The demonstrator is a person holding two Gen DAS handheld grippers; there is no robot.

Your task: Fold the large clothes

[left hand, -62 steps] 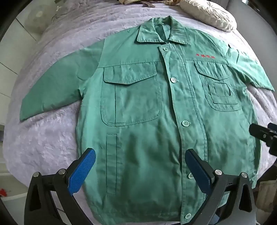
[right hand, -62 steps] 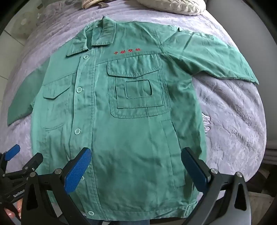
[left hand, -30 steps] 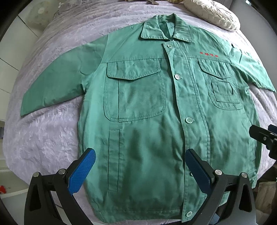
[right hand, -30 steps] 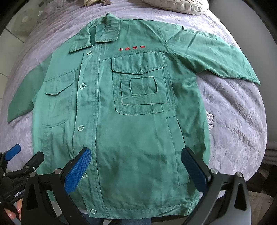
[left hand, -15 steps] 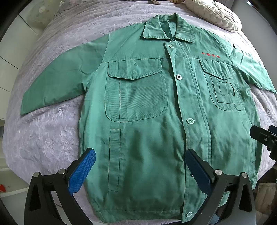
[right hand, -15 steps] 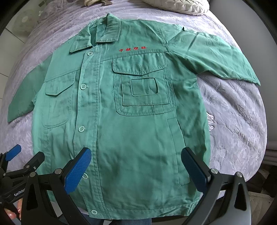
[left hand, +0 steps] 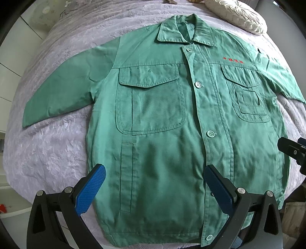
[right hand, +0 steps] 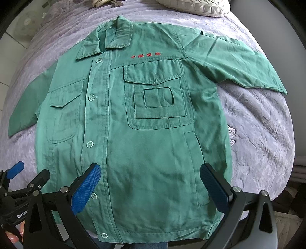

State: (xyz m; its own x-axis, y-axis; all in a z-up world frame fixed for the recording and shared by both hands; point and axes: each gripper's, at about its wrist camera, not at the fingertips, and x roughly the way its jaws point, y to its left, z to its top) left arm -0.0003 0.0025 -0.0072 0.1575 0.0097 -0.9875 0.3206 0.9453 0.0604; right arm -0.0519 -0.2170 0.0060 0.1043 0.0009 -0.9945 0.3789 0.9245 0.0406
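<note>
A green work jacket [left hand: 162, 124] lies flat and buttoned, front up, on a bed, collar at the far end, both sleeves spread out to the sides. It has two chest pockets and red embroidered characters [right hand: 146, 55]. It also shows in the right wrist view [right hand: 153, 143]. My left gripper [left hand: 155, 188] is open and empty, above the jacket's lower left part near the hem. My right gripper [right hand: 150, 186] is open and empty, above the lower right part. Each gripper shows at the other view's edge.
The bed has a crinkled lilac cover [left hand: 51, 149]. A cream pleated cushion [left hand: 237, 15] lies beyond the collar at the bed's far end. The bed's near edge runs just under the jacket hem; floor shows past the left edge [left hand: 13, 212].
Both cameras have drifted slightly towards the jacket and lower, so it sits a little lower and larger in view. The jacket itself has not moved. Both grippers stay open.
</note>
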